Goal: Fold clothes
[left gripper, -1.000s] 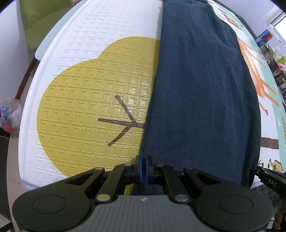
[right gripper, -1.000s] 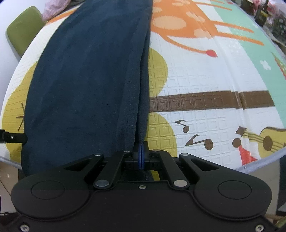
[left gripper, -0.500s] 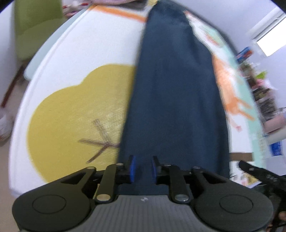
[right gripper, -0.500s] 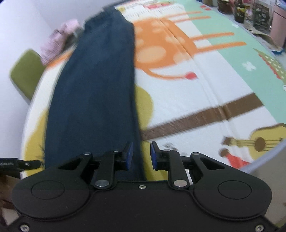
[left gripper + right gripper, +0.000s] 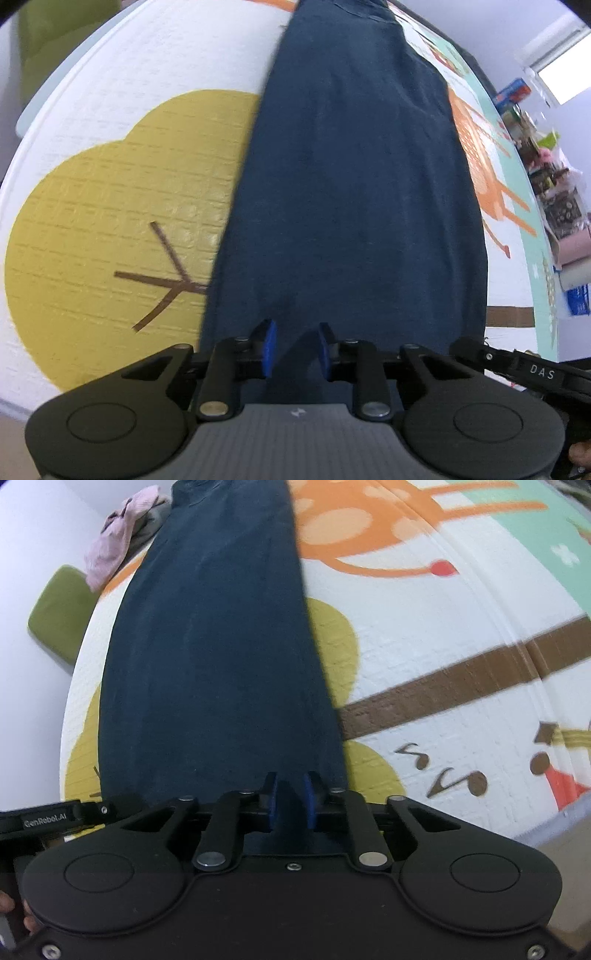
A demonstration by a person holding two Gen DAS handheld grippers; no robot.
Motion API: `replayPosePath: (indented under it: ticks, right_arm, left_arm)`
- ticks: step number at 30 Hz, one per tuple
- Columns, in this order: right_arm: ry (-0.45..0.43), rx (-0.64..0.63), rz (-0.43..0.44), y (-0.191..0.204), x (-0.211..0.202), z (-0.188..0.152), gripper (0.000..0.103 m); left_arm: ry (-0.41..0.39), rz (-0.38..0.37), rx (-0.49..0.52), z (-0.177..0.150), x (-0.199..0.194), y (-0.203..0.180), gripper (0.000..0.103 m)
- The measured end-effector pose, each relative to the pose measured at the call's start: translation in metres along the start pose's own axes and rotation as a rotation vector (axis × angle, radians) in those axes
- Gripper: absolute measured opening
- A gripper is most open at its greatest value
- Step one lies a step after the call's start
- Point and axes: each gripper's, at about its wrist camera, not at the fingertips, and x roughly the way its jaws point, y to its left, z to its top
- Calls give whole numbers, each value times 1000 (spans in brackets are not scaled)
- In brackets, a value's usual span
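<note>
A dark navy garment [image 5: 354,192], folded into a long narrow strip, lies flat on a patterned foam play mat [image 5: 122,122] that covers the worktop, running from the near edge straight away to the far end. In the left wrist view the left tongs [image 5: 294,349] sit at the strip's near end with their blue pads [image 5: 269,347] spread apart, cloth showing in the gap and nothing pinched; the strip's left edge crosses a yellow tree shape [image 5: 110,240] with brown branches printed on the mat, and an orange animal print [image 5: 480,158] lies to the right of the cloth. At the lower right of that view the black body of the other tool marked "DAS" [image 5: 532,369] juts in beside the garment's near right corner. In the right wrist view the right tongs [image 5: 290,801] are likewise parted over the near end of the strip, close to its right edge, gripping nothing. To the right of the cloth there, the mat shows a brown band [image 5: 461,679] and music notes [image 5: 447,775]. Beyond the garment's far left end lies a bundle of pink and grey clothes [image 5: 122,542], and a green chair [image 5: 61,613] stands off the mat's left side. A black bar labelled "GenRobot.AI" [image 5: 48,819] enters at the left.
</note>
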Motion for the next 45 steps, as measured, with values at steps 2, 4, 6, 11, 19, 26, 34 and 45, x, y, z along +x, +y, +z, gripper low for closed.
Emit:
replayPosePath:
  ticks: [2,4,6,11,19,26,34,45]
  right_arm:
    - [2,26,14,-8,-2,1,10]
    - [2,51,23,-15,-6,0,10]
    - [-5,55,-10,-21,-10,0,10]
    - [-15,64,-36,-37,-22,-4,22]
    - [-14,23,44,-52,-51,-22,36]
    - [-55,-111,123,-44,-62,-52,48]
    - [-61,-219,90,-28,-40,-67,50]
    - [-102,-299,58,-12,-37,-79,26]
  left_arm:
    - [-4,8,-13,-1,-4,6,24]
    - [-3,1,-18,-2,-5,11,22]
    - [-5,2,-18,-6,-9,17,20]
    - [-22,100,-2,-12,-21,24,30]
    - [-23,10,-11,-39,-47,57,41]
    - [-53,-59,120,-63,-51,54,45]
    - [-30,-35,215,-75,-31,34,51]
    - [-38,-12,206,-72,-27,30,23]
